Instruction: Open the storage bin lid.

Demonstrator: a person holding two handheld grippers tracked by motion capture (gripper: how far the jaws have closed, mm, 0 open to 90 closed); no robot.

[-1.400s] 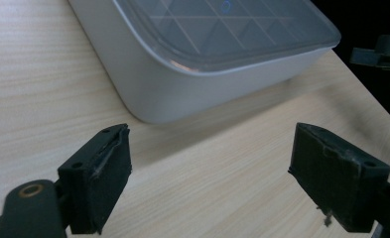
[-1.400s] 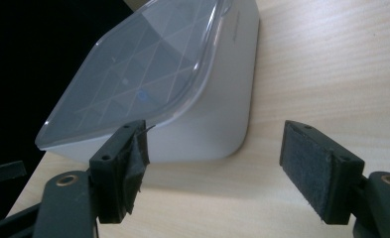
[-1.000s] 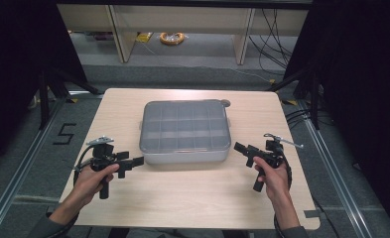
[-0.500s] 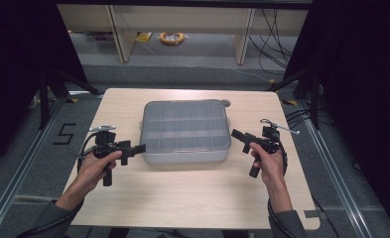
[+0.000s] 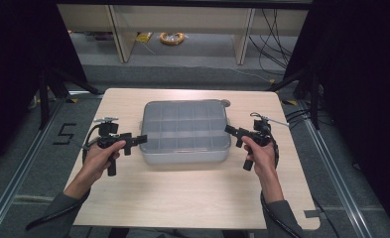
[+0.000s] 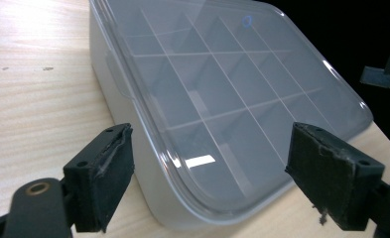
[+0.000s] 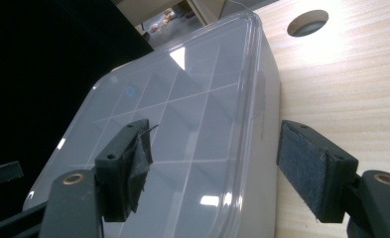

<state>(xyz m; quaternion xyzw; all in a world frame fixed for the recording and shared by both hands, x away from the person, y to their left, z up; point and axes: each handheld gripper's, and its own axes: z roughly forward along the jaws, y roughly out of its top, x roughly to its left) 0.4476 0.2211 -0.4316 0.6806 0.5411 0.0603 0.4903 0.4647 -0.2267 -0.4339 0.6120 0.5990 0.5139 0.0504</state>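
A clear plastic organiser box [image 5: 185, 131] with a closed lid and several divided compartments sits in the middle of the wooden table [image 5: 182, 193]. My left gripper [image 5: 137, 141] is at the box's left side, open, its tips right at the box wall. In the left gripper view the box [image 6: 222, 94] lies ahead of the spread jaws of the left gripper [image 6: 217, 168], and the pads [image 6: 110, 168] touch nothing. My right gripper [image 5: 233, 133] is at the box's right side, open. In the right gripper view the lid edge of the box [image 7: 192, 124] runs between the parted jaws of the right gripper [image 7: 222, 166].
A round cable hole [image 5: 225, 103] is in the table just behind the box's far right corner. Dark curtains flank the table. Shelving and cables stand on the floor beyond the far edge. Bare wood lies in front of the box.
Both hands have moved forward and inward, bringing each gripper from in front of the box to its left and right sides. The box has not moved.
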